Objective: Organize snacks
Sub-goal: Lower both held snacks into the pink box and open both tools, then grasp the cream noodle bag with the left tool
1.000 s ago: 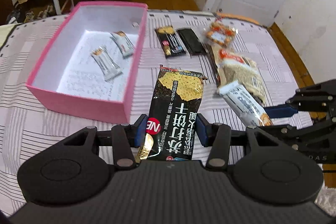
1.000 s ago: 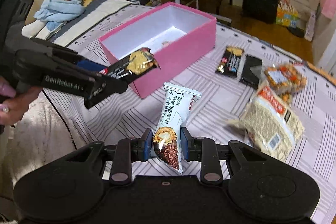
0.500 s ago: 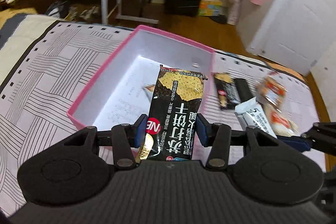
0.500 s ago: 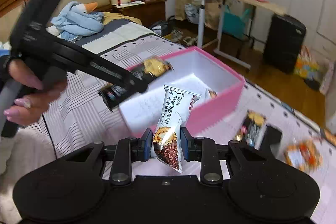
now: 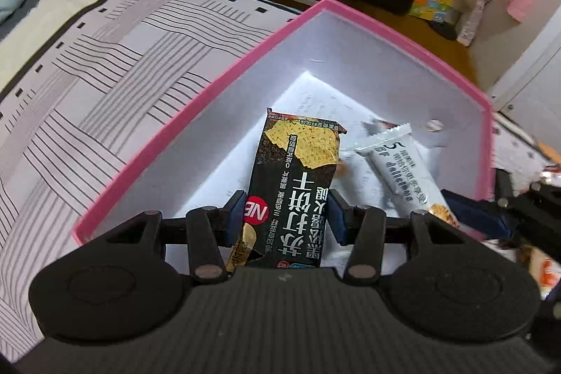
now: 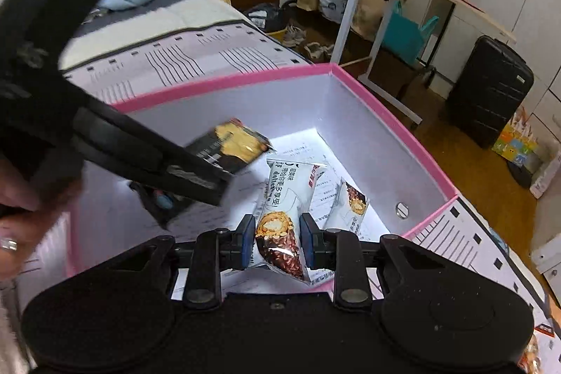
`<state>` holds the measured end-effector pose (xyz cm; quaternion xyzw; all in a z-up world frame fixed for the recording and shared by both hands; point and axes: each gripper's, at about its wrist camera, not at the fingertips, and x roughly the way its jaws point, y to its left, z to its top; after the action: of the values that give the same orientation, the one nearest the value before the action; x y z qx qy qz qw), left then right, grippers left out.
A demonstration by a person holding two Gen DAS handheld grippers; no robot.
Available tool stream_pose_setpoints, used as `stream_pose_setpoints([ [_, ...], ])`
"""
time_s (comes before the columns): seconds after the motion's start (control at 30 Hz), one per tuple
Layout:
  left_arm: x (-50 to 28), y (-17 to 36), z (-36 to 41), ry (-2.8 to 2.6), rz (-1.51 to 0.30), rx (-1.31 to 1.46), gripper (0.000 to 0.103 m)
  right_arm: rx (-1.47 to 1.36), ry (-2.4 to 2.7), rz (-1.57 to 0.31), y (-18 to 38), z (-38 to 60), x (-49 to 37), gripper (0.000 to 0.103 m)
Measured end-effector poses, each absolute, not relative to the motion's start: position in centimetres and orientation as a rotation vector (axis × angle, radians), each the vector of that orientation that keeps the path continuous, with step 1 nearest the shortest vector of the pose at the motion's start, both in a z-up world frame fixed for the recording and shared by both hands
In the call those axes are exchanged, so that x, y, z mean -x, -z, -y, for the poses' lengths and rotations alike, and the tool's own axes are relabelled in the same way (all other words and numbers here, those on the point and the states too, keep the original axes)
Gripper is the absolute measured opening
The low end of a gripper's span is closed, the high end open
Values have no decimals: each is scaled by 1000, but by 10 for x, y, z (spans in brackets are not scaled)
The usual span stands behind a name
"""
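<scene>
Both tools hung over the open pink box (image 5: 224,77) on the striped bedspread (image 5: 87,65), each clenched on a snack. The left tool (image 5: 284,216) gripped the black cracker pack (image 5: 294,177) near its lower end, most of the pack sticking out fwd over the box interior; the right tool (image 6: 275,233) pinched the white chocolate-nut bar (image 6: 284,198) across its printed end, the rest angled down toward the box floor. One more white-wrapped bar (image 6: 350,205) lay inside the box by the right wall, on the printed paper liner (image 6: 301,151). Risks as judged from here: w/ two tools crowded into one box, a clash looked likely, the left tool's arm crossing just above and left of the right tool's load in the right wrist view, and a bump could knock either pack loose early. The cracker pack, held only at one end, could swing or slip out; if let go too high it might land on edge against the wall or on top of the bars. Squeezing harder could crush the crackers. The right tool sat close over the near pink rim (image 6: 434,209), so a low exit might snag and drag the light box.
</scene>
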<state>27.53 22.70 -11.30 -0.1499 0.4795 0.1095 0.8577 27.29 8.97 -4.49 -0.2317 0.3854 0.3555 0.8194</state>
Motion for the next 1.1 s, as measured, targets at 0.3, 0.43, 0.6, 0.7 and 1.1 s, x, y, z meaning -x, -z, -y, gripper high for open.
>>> stream_pose_setpoints([
  [0.3, -280, 125, -225, -198, -1007, 275, 58, 601, -732, -782, 63, -95, -278, 39],
  [0.43, -270, 117, -224, -176, -994, 276, 59, 407, -723, -770, 34, -69, -264, 39],
  [0.6, -243, 90, -222, -120, -952, 261, 59, 299, -728, -723, -6, -30, -235, 39],
  [0.7, -225, 71, -216, -89, -943, 238, 59, 279, -729, -711, -27, -9, -215, 40],
  [1.1, -166, -12, -144, 98, -820, 92, 65, 143, -728, -794, -82, 82, -165, 54],
])
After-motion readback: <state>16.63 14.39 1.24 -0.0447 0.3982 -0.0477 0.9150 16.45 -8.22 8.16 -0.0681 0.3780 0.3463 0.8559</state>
